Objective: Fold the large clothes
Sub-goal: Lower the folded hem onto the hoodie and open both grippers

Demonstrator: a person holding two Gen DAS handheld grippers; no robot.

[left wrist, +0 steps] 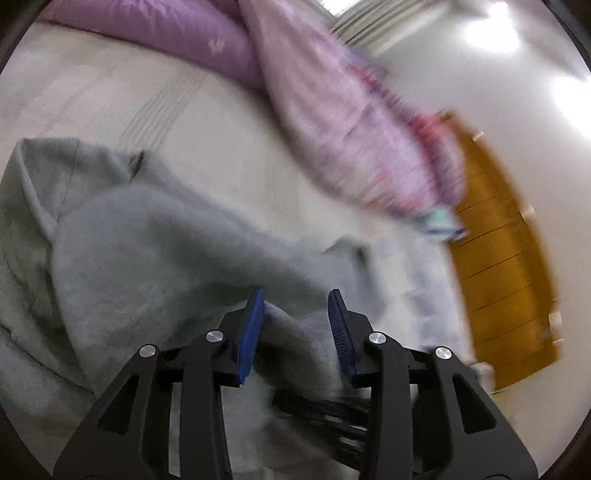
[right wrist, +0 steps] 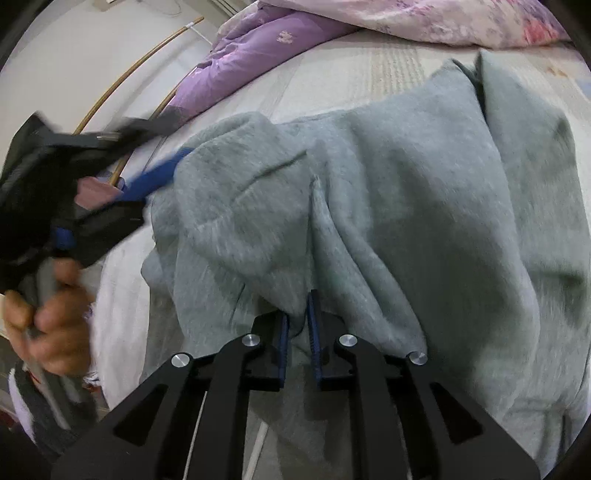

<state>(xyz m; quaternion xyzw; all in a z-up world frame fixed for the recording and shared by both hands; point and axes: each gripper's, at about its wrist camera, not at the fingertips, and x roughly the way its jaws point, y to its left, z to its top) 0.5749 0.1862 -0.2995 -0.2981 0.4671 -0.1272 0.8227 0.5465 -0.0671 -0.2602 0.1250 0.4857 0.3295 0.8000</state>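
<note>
Blue pads of the right gripper (right wrist: 298, 325) stand narrow, pinching a fold of the grey sweater (right wrist: 369, 206), which is spread over the bed (right wrist: 332, 81) toward 12 o'clock. At 9 o'clock the left gripper (right wrist: 159, 173) meets the sweater's edge; in its own view the left gripper's (left wrist: 295, 317) pads stand wider apart with grey cloth between them. Purple pillow (right wrist: 258, 48) lies at 11 o'clock.

I find no legible text, label, brand or number in either of my wrist views. The purple pillow (left wrist: 173, 33) at the upper left carries a small pale motif, too blurred to read as lettering.
</note>
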